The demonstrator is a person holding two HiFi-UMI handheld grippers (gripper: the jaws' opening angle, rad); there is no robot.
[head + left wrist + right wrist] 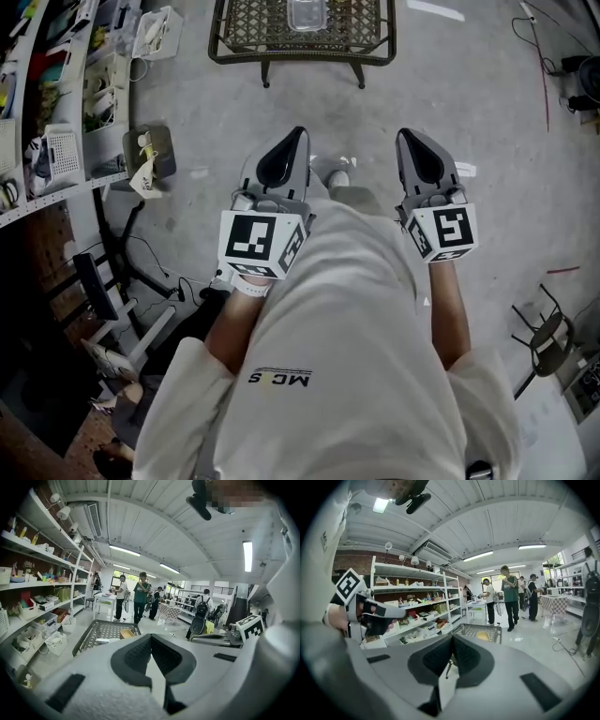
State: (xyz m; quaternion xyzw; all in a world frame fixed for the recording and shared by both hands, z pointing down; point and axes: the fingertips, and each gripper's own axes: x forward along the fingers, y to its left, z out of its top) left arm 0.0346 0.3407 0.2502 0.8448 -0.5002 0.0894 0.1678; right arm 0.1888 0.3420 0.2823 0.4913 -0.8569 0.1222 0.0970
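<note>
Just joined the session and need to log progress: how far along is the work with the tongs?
Done: nothing visible yet; the clear container sits on the mesh table, untouched. In hand: nothing; the left tongs and right tongs are both shut and empty, held side by side, well short of the table. Left: any reaching or grasping, it seems.
</note>
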